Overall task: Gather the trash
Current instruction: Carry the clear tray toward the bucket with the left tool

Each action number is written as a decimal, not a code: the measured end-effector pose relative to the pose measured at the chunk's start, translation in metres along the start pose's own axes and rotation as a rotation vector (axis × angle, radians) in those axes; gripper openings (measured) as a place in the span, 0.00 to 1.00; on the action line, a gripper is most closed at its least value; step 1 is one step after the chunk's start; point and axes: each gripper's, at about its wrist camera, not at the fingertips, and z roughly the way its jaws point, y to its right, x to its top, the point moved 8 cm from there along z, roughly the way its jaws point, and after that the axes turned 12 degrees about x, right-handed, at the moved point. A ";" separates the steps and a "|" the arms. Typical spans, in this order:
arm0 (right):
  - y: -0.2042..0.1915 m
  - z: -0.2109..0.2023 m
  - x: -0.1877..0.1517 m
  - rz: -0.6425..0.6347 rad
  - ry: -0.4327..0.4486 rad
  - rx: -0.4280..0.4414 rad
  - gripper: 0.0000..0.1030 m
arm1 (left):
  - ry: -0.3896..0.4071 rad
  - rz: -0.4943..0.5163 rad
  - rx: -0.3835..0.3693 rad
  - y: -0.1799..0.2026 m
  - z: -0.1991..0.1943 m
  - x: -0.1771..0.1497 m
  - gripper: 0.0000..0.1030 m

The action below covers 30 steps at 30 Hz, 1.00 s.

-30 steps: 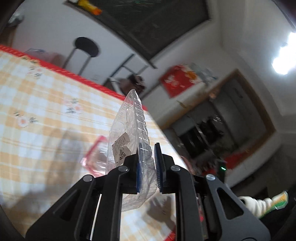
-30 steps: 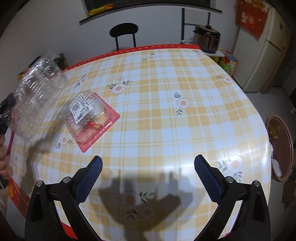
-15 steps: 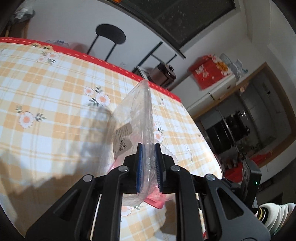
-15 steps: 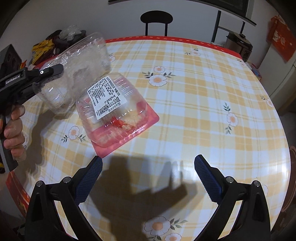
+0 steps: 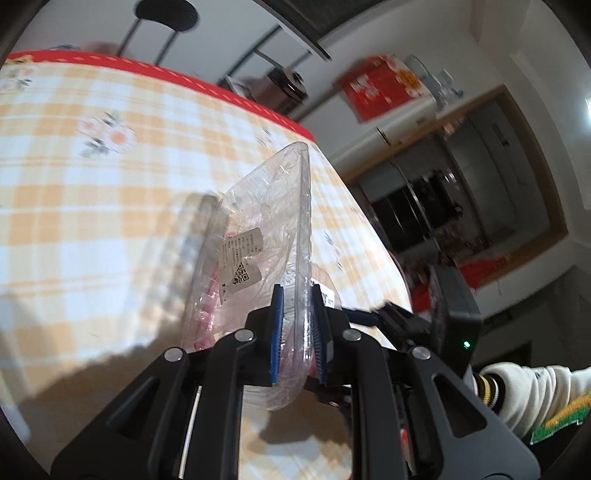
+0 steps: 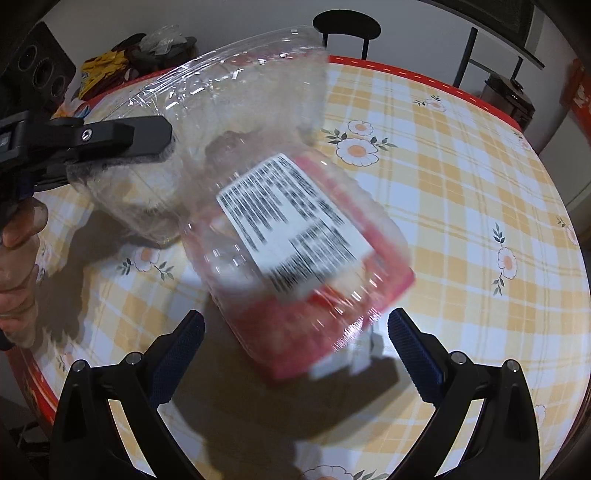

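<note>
Two grippers are working over one round table (image 6: 461,192) under a yellow-checked, flower-printed cloth with a red edge. Nearest in the right wrist view, the right gripper (image 6: 295,343) is hanging with its two blue-padded fingers (image 6: 415,354) standing wide apart, nothing pressed between them; a red-based tray with a clear lid (image 6: 295,266) is lying on the cloth just beyond and between the fingertips, a large printed white label on top. There are two pieces of plastic trash in all — that tray, and one empty clear clamshell container (image 6: 229,122), which is being held just above and behind the tray, overlapping its far corner in the picture; whether the two are touching cannot be told through the blur. The left gripper (image 5: 297,332) is clamped on the container's thin wall, its two blue pads (image 5: 277,332) sitting nearly together with the plastic squeezed between them, and a small label with a square code is showing on the container's side. A person's hand (image 6: 16,266) is gripping the left tool's handle at the left edge of the right wrist view, and a white knitted cuff (image 5: 517,387) is showing low on the right of the left wrist view. Farther off, one black stool (image 6: 347,26) is standing at the table's far side, one dark cooker pot (image 6: 511,98) on a stand beyond the right rim, and one red box (image 5: 384,86) on a white fridge.
</note>
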 end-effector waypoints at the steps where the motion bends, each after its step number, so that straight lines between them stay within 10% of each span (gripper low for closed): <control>1: 0.006 -0.002 -0.003 0.005 -0.001 -0.014 0.95 | -0.012 0.006 -0.007 0.007 0.005 -0.004 0.17; 30: 0.142 -0.141 -0.128 0.167 0.193 -0.032 0.95 | -0.164 0.136 -0.175 0.200 0.099 -0.060 0.18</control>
